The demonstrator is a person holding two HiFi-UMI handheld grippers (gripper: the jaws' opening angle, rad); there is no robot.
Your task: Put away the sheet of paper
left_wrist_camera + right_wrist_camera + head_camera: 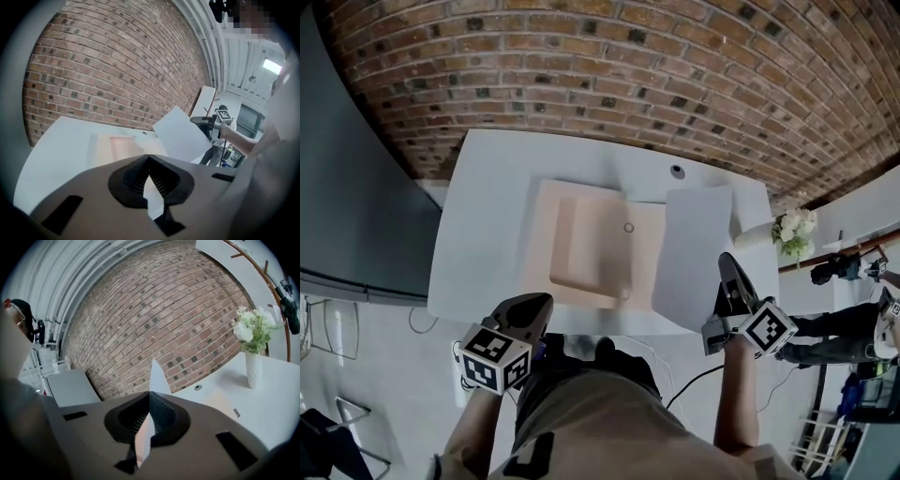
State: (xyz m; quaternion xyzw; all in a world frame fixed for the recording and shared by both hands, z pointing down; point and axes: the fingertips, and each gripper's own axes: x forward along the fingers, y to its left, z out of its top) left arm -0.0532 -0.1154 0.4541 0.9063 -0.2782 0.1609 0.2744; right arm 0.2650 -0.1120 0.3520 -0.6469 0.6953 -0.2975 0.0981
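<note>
A white sheet of paper (694,253) is held up on edge over the right part of the white table (487,234). My right gripper (727,261) is shut on the sheet's near edge; in the right gripper view the paper (157,378) stands edge-on between the jaws of that gripper (149,393). A flat beige folder (591,248) lies mid-table, left of the sheet. My left gripper (544,302) hovers at the table's front edge, shut, with nothing in it. The left gripper view shows its closed tips (149,155), the folder (124,145), the sheet (180,133) and the right gripper (199,120).
A white vase of flowers (792,230) stands at the table's right end, also in the right gripper view (253,348). A round cable hole (677,172) sits near the back edge. A brick wall lies behind, a grey cabinet (347,187) left, a person (844,328) right.
</note>
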